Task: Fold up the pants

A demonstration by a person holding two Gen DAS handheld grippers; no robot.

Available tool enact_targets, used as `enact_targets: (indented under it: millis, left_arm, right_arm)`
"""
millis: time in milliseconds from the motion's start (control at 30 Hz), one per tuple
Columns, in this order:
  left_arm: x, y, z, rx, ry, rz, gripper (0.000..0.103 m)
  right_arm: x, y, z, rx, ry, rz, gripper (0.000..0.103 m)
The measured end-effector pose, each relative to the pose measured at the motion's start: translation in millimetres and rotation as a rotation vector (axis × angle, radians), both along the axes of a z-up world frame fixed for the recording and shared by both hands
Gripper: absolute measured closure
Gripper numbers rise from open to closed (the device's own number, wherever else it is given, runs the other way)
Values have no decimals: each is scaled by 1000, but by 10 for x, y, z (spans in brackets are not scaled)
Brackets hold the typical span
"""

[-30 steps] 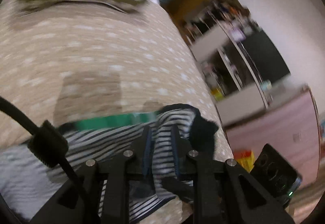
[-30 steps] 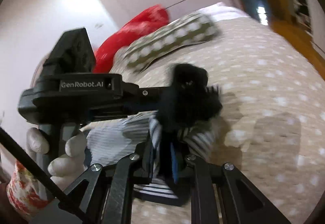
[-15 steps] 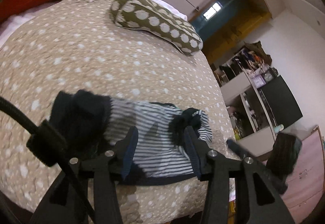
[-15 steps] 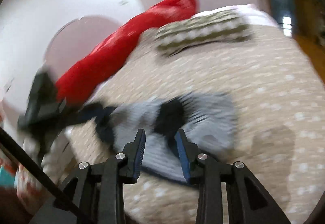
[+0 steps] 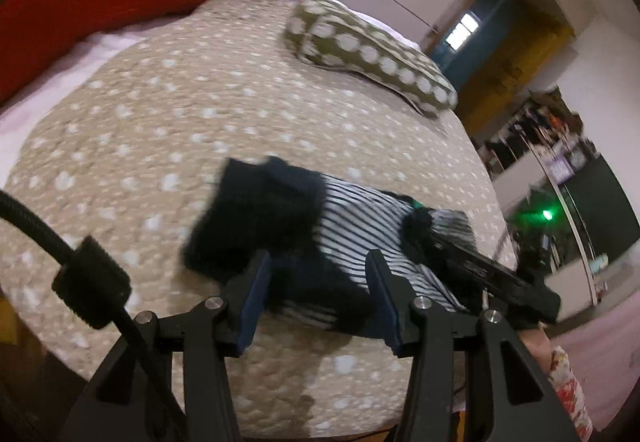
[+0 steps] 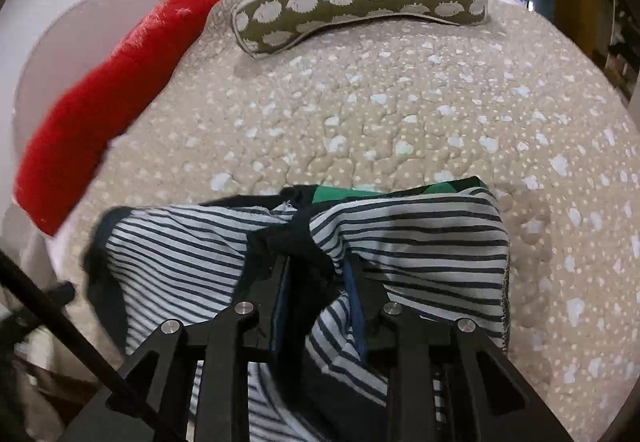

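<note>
Left claw point(image 5: 318, 296) is spread over the bunched striped pants point(image 6: 408, 242) on the bed point(image 6: 400, 101), right claw point(image 6: 318, 284) half-open around a dark fold, nothing pinched yet, so a firm grab before another fold is probably needed.

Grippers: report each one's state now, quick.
Left gripper: open, holding nothing.
Right gripper: open, jaws around a fold of the striped pants.
</note>
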State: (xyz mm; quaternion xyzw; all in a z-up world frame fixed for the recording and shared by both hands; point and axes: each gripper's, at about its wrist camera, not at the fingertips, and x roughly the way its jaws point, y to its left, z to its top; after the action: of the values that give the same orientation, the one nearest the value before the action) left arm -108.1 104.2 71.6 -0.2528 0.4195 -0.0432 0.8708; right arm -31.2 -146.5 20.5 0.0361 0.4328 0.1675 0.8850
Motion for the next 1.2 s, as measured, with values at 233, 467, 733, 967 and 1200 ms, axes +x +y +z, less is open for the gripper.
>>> enact_targets:
  millis: [233, 467, 733, 967, 1200]
  left_arm:
    - [-162, 598, -204, -108, 24, 198, 54]
    - [-343, 886, -302, -162, 24, 268, 54]
    - [-609, 1079, -255, -132, -2, 322, 54]
    - [-689, 1163, -303, -139, 7, 329, 54]
    - [-601, 913, -213, -119, 6, 263, 54]
  right_arm:
    - [-372, 119, 473, -18, -99, 52, 73]
    - [-347, 1095, 519, 27, 18, 294, 41]
    - [-31, 2215, 190, -210, 128, 310, 24]
    - [-117, 2345, -67, -398, 85, 294, 50]
    - [-288, 1700, 431, -155, 27, 276, 74]
